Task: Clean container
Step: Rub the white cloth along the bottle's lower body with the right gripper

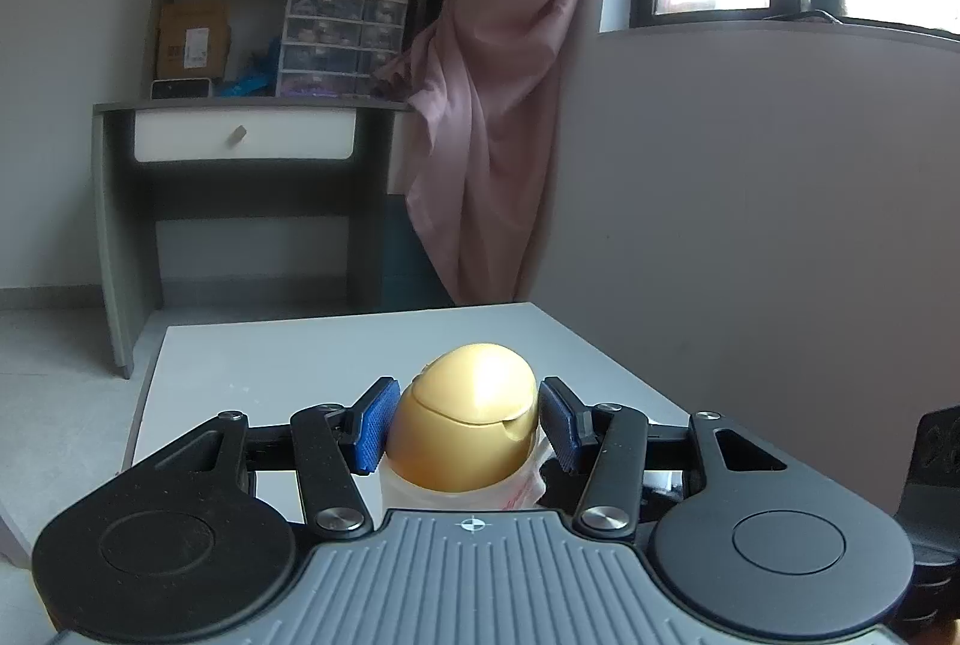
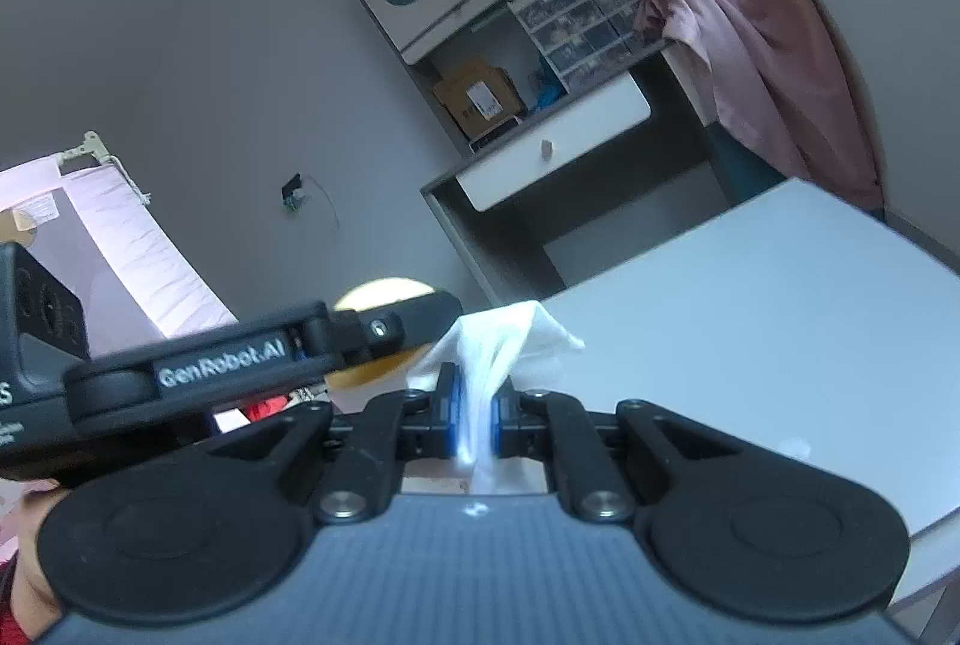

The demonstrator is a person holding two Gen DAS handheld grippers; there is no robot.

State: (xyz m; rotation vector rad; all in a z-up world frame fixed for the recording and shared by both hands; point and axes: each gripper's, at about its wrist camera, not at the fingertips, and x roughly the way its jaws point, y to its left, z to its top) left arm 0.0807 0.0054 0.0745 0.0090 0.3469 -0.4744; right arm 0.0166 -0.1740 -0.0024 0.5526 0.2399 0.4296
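Your left gripper (image 1: 465, 423) holds gold-domed, white-bodied plastic container (image 1: 471, 429) between its pads, above near end of pale grey table (image 1: 300, 357). Your right gripper (image 2: 474, 420), just right of it, pinches white crumpled tissue (image 2: 510, 339). Grey desk with white drawer (image 1: 243, 138) stands behind table; pink curtain (image 1: 504, 75) hangs to desk's right.

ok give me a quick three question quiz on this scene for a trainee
1. True or false: the left gripper is clamped on the container's gold lid.
2. What does the right gripper hold? A) sponge B) white tissue C) brush
3. Fill in: the container's body below the lid is ____ in colour.

Key
1. True, the blue pads press on both sides of the lid.
2. B
3. white
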